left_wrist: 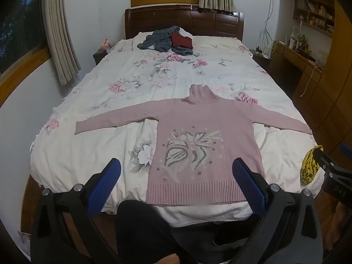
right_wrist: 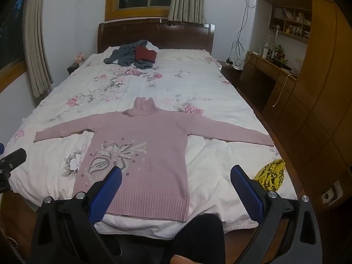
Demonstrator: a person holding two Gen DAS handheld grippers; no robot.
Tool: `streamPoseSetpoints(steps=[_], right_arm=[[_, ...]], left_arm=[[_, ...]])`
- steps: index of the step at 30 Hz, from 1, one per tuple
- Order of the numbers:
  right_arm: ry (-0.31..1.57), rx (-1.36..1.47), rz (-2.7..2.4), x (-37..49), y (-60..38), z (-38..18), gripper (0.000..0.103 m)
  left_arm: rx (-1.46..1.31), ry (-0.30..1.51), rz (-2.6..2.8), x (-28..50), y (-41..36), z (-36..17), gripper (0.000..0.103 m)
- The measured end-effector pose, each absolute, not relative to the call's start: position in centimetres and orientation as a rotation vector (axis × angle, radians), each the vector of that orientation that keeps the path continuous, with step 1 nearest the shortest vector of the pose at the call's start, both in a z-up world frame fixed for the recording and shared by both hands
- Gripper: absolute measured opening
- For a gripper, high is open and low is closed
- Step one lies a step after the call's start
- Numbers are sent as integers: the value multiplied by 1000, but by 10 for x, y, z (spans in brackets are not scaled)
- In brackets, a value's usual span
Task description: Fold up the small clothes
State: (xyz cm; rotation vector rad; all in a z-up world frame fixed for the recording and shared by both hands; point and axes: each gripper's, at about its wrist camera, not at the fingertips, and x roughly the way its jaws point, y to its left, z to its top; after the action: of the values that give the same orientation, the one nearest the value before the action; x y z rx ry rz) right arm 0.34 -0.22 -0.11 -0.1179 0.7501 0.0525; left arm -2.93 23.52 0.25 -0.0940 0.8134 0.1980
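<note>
Knitwear is what I'm dealing with: a pink turtleneck sweater (left_wrist: 204, 145) laid flat and face up near the foot of the bed (left_wrist: 92, 160), both sleeves spread straight out to the sides, collar pointing toward the headboard (left_wrist: 184, 22). I judge it soft and limp, fairly light but thick enough to bunch, and the knit should stretch if I drag it by one point. The ribbed hem (left_wrist: 193, 192) nearest me and the left cuff (left_wrist: 80, 128) and right cuff (right_wrist: 267, 139) look like the firmest places to pinch; I'd take a sleeve near its cuff first and lay it across the body.

My left gripper (left_wrist: 176, 182) hovers over the near edge with its blue fingers spread wide, holding nothing. My right gripper (right_wrist: 176, 187) is likewise wide apart and empty, above the hem's right side.

Just beside the sweater's right lies a yellow patterned cloth (right_wrist: 271, 175). Well apart, near the headboard, sits a heap of grey and red clothes (left_wrist: 169, 40). A desk (right_wrist: 270, 72) stands along the right wall.
</note>
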Motion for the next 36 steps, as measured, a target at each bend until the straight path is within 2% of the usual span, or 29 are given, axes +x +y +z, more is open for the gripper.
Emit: streamPoseSetpoints(steps=[36], right_arm=[[747,-118,49,8,0,6,99]], left_arm=[[-89,801,203,-30,236,6,100]])
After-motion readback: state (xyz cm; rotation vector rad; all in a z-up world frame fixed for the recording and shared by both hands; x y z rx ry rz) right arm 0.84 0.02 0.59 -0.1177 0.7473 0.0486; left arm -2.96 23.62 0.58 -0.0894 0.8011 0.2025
